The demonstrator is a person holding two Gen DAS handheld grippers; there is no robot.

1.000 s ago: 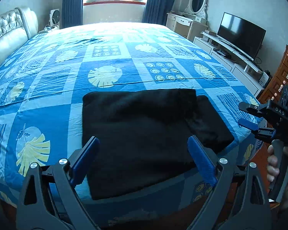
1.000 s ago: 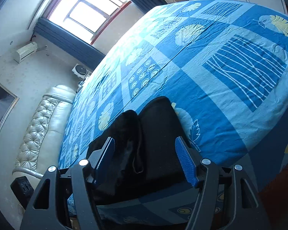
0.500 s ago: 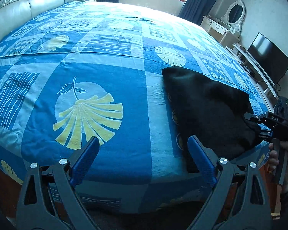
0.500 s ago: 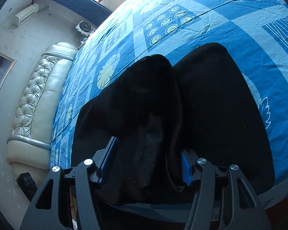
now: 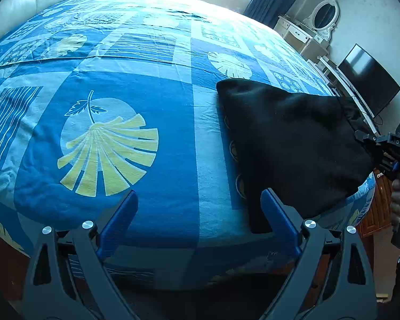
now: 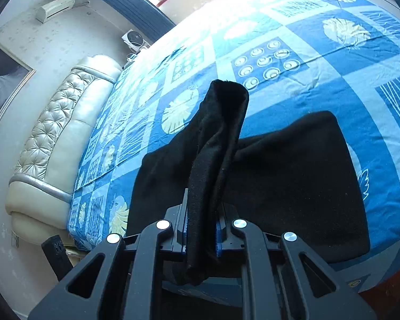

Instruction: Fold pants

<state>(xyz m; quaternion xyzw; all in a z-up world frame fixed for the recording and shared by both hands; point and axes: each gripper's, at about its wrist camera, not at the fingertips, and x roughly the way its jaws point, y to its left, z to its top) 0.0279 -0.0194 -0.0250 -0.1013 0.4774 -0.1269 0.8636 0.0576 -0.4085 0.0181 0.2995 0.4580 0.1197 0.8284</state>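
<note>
Partly lifted, black pants (image 6: 293, 186) bunch inside the clamped right hand-held gripper (image 6: 201, 229); left hand-held gripper (image 5: 197, 213) gapes empty.

White letters "DAS" on the right tongs (image 5: 370, 144) body.

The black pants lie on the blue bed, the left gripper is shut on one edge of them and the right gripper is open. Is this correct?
Not quite: the sides are swapped. The right wrist view shows the right gripper shut on an edge of the pants, lifting it off the bed. The left wrist view shows the left gripper open, holding nothing.
</note>
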